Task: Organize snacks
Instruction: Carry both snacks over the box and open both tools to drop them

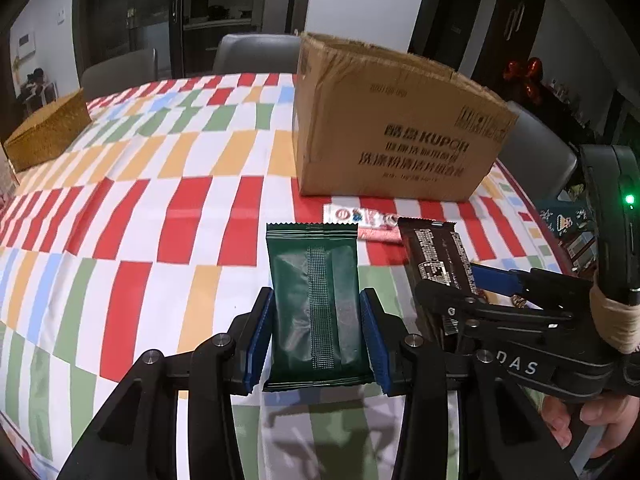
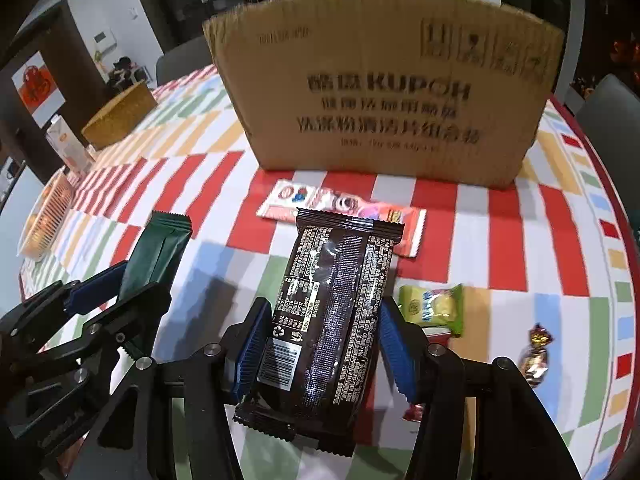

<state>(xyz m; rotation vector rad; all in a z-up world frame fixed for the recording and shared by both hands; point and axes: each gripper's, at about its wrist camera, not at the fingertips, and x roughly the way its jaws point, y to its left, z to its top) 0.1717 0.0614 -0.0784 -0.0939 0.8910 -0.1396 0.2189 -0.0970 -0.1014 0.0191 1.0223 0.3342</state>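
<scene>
The right claw (image 2: 322, 340) grips a dark brown snack packet (image 2: 332, 320) above the surface (image 2: 500, 240). Toward the far edge stands a cardboard box (image 2: 380, 88), a pink wrapper (image 2: 344, 208) just before it. The left claw (image 2: 132, 284) clamps a green packet (image 2: 160, 252).

Home dining room. Table (image 1: 168, 184) under bright checked cloth; grey dining chairs (image 1: 256, 54) behind table; glass-door cabinet (image 1: 216, 4) beyond chairs; woven basket (image 1: 48, 132) at table's left edge; dark doors along wall behind.
</scene>
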